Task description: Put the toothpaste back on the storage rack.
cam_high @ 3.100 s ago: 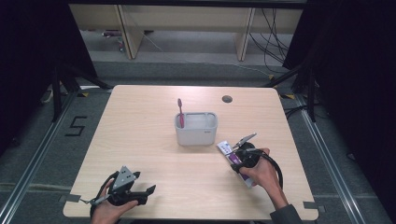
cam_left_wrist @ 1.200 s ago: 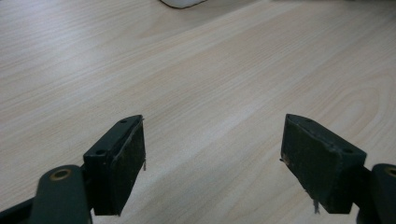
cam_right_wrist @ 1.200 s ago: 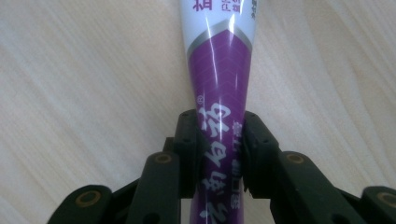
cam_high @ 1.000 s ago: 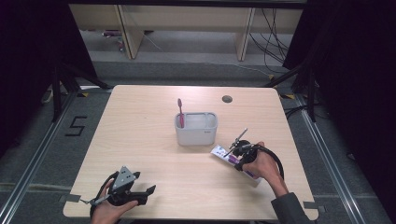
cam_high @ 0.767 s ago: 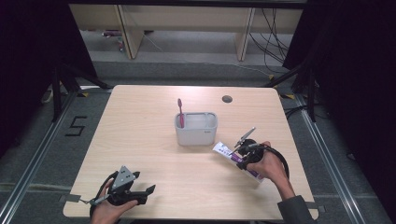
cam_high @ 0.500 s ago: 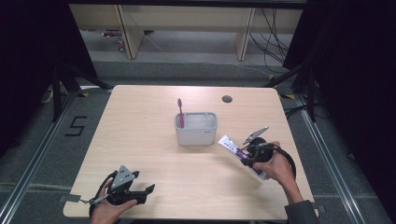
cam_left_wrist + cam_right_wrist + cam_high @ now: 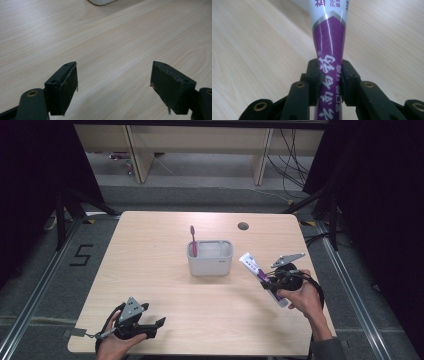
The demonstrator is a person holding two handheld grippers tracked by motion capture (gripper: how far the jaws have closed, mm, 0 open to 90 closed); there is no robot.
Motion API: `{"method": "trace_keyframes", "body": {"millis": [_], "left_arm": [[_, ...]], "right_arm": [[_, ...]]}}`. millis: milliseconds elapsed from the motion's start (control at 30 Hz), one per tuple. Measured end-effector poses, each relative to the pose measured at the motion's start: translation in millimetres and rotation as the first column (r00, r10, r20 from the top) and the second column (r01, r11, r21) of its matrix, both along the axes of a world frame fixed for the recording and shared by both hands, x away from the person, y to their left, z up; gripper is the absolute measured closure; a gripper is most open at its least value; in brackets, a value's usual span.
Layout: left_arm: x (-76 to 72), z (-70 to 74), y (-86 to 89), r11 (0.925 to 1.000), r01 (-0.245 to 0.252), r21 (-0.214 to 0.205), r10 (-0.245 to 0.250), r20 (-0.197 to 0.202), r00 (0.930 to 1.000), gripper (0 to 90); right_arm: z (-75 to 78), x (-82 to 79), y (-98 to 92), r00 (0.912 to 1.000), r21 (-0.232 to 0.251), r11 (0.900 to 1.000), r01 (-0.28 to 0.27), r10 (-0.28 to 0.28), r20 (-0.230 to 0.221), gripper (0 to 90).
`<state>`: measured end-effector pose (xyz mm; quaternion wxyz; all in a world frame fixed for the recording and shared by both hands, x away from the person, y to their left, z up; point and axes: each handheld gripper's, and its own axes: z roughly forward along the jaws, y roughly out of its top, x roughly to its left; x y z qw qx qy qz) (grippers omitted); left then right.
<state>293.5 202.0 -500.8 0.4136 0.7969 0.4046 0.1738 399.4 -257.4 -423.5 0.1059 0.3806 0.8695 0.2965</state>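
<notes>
Right gripper [image 7: 274,281], seen from the high view, clamps a toothpaste tube [image 7: 260,276] just right of the white holder [image 7: 210,258]. Left gripper [image 7: 113,85], in its own view, gapes wide over bare table [image 7: 112,37]. Black pads [image 7: 314,80] in the right gripper view pinch the purple tube.

Right claw [image 7: 270,282] pinching a purple-white tube [image 7: 261,276] tilted above the worktop [image 7: 150,255], just right of a grey holder [image 7: 210,258] with a pink toothbrush [image 7: 193,239]. Left claw [image 7: 150,327] near front-left edge.
</notes>
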Motion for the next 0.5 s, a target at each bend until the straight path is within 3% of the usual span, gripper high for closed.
{"method": "trace_keyframes", "body": {"millis": [67, 100, 133, 233, 267, 300, 333, 367, 433, 467, 500], "left_arm": [[-0.2, -0.6, -0.2, 1.0000, -0.002, -0.004, 0.002, 0.001, 1.0000, 21.3], [-0.1, -0.9, -0.3, 1.0000, -0.001, -0.004, 0.001, 0.003, 1.0000, 21.2], [0.0, -0.6, 0.1, 1.0000, 0.001, 0.002, -0.001, 0.002, 1.0000, 21.3], [0.1, -0.6, -0.1, 0.9999, -0.008, -0.014, 0.008, 0.002, 1.0000, 21.3], [0.2, 0.0, 1.6, 1.0000, -0.001, 0.001, 0.001, 0.000, 1.0000, 21.2], [-0.2, -1.0, 0.4, 0.9996, -0.018, -0.023, 0.018, 0.001, 0.9998, 21.2], [0.1, -1.3, 1.8, 0.9997, -0.015, -0.019, 0.015, 0.000, 0.9999, 21.3], [0.1, -1.4, 2.2, 0.9996, -0.017, -0.020, 0.017, 0.000, 0.9998, 21.2], [0.4, -1.3, 4.6, 0.9999, -0.009, -0.005, 0.009, -0.001, 1.0000, 21.3], [0.3, -1.4, 4.4, 0.9999, -0.011, -0.010, 0.011, -0.001, 0.9999, 21.3], [0.3, -1.4, 4.9, 0.9999, -0.007, -0.007, 0.007, 0.000, 1.0000, 21.3]], "right_arm": [[5.1, -0.2, -1.2, 0.9999, 0.016, 0.9999, -0.006, 0.006, -0.011, 72.4], [6.2, 0.5, -2.1, 0.9997, 0.026, 0.9995, -0.015, 0.014, 0.019, 72.3], [7.8, -0.1, -1.6, 1.0000, 0.034, 0.9994, -0.007, 0.007, 0.007, 72.3], [11.1, 1.2, -0.9, 0.9989, 0.052, 0.9986, 0.000, -0.002, 0.047, 72.3], [14.6, 1.7, -1.1, 0.9990, 0.061, 0.9981, -0.001, -0.002, 0.044, 72.3], [14.6, 1.7, -1.1, 0.9990, 0.061, 0.9981, -0.001, -0.002, 0.044, 72.3], [14.2, 2.5, -0.4, 0.9980, 0.079, 0.9969, -0.004, -0.001, 0.063, 72.4], [17.3, 2.1, 0.4, 0.9991, 0.088, 0.9961, 0.005, -0.008, 0.041, 72.3], [17.6, 3.6, 2.4, 0.9967, 0.101, 0.9949, 0.003, -0.011, 0.080, 72.3], [19.8, 3.0, 3.6, 0.9988, 0.111, 0.9937, 0.015, -0.020, 0.045, 72.3], [20.3, 3.8, 4.2, 0.9986, 0.119, 0.9928, 0.014, -0.020, 0.049, 72.3]]}}
